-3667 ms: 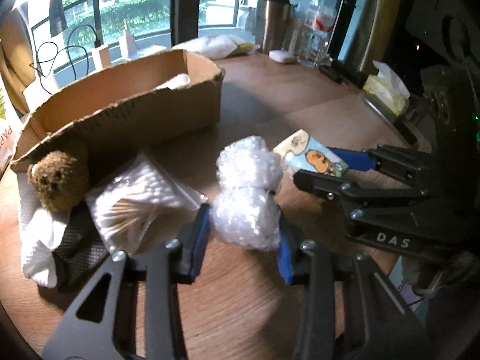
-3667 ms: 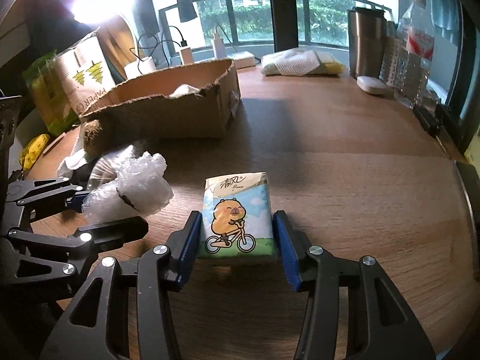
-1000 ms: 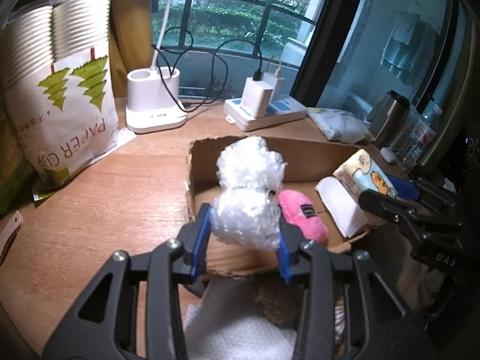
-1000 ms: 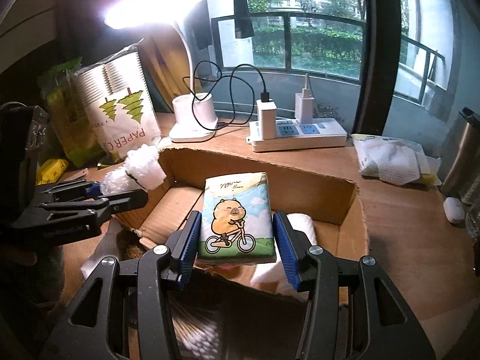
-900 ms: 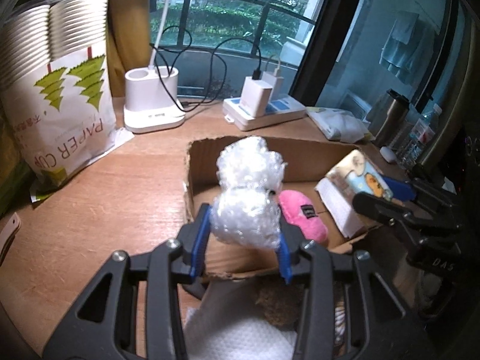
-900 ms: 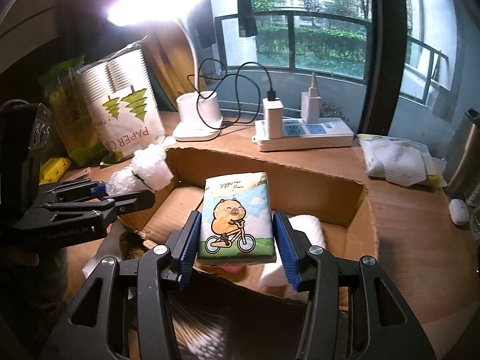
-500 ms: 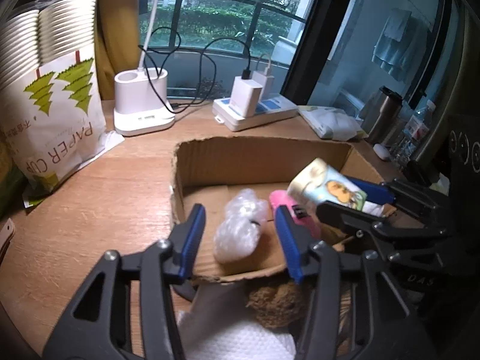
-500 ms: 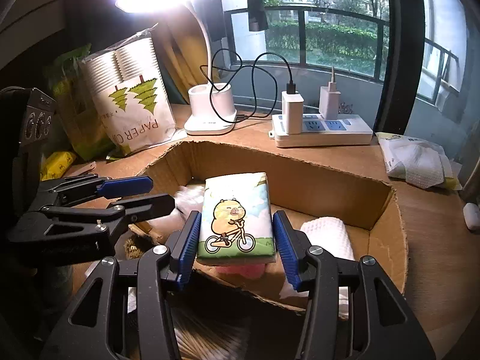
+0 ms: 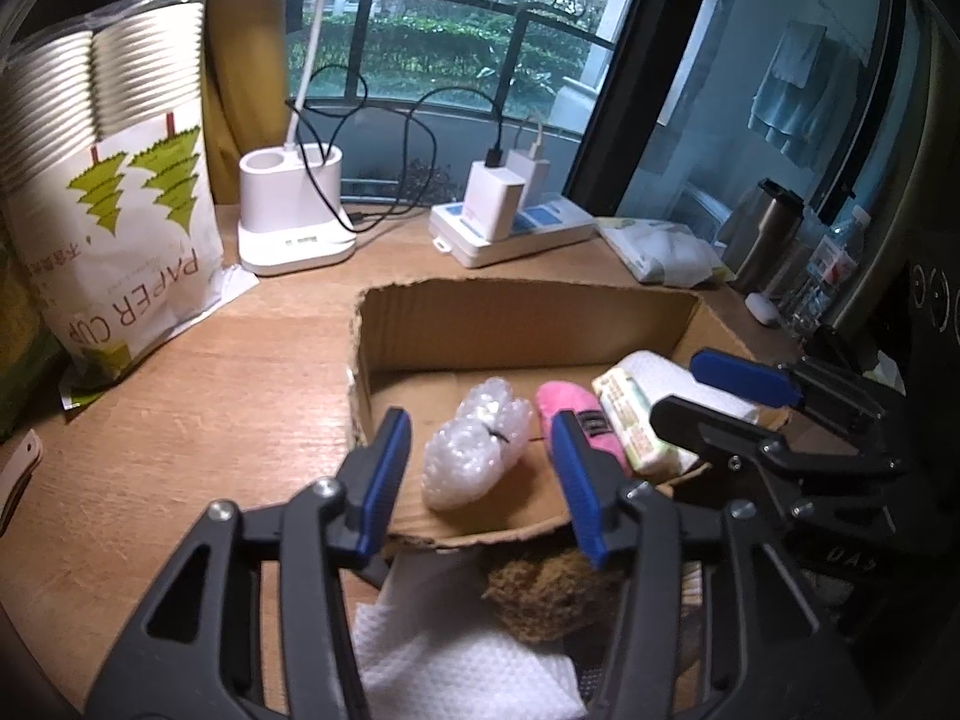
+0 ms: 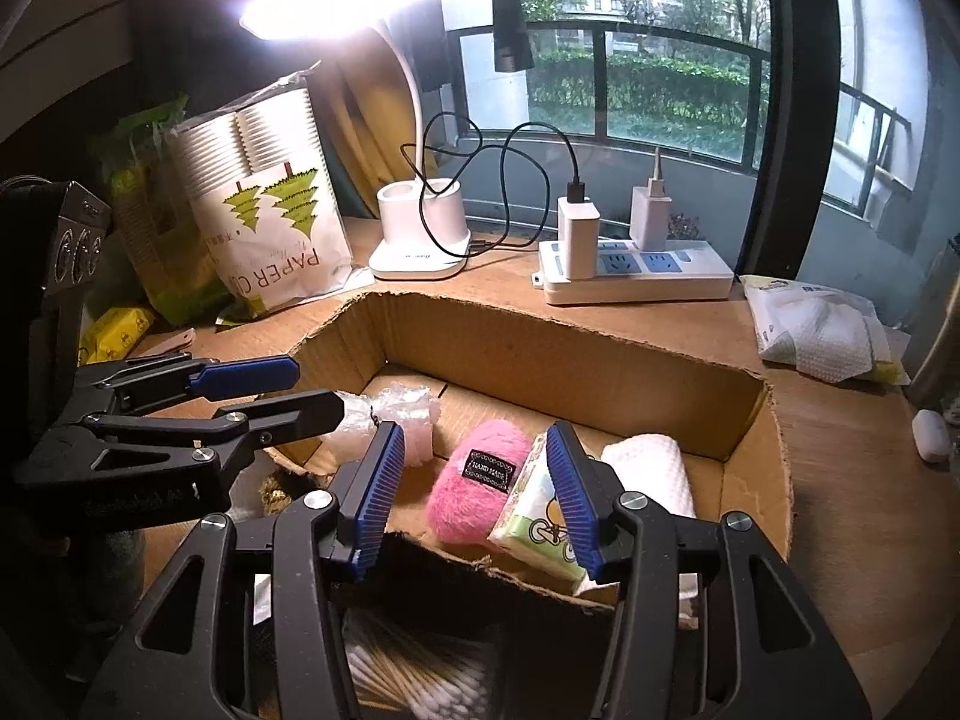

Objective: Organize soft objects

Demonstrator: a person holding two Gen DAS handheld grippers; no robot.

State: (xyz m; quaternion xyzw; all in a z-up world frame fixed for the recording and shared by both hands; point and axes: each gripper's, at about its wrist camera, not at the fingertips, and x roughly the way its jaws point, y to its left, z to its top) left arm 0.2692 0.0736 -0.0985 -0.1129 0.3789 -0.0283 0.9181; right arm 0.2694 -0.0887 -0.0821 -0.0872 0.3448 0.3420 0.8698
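A cardboard box point(image 9: 516, 294) point(image 10: 540, 330) lies open in front of both grippers. Inside it, from left to right, are a bubble-wrap bundle point(image 9: 474, 450) point(image 10: 396, 414), a pink plush pad point(image 9: 570, 414) point(image 10: 474, 486), a cartoon tissue pack point(image 9: 630, 426) point(image 10: 534, 516) tilted on its edge, and a white rolled towel point(image 9: 660, 378) point(image 10: 648, 468). My left gripper point(image 9: 480, 474) point(image 10: 318, 390) hovers open over the bundle without touching it. My right gripper point(image 10: 474, 492) point(image 9: 702, 396) is open above the pink pad, and the tissue pack rests just behind its right pad.
Outside the box's near wall lie a brown plush toy point(image 9: 540, 594), a white paper towel point(image 9: 456, 660) and a bag of cotton swabs point(image 10: 414, 684). Behind the box stand a paper cup bag point(image 9: 114, 222), a lamp base point(image 9: 294, 222) and a power strip point(image 10: 636, 276).
The left gripper opened and the bubble-wrap bundle dropped into the box. The tissue pack left the right gripper's pads and now lies tilted in the box.
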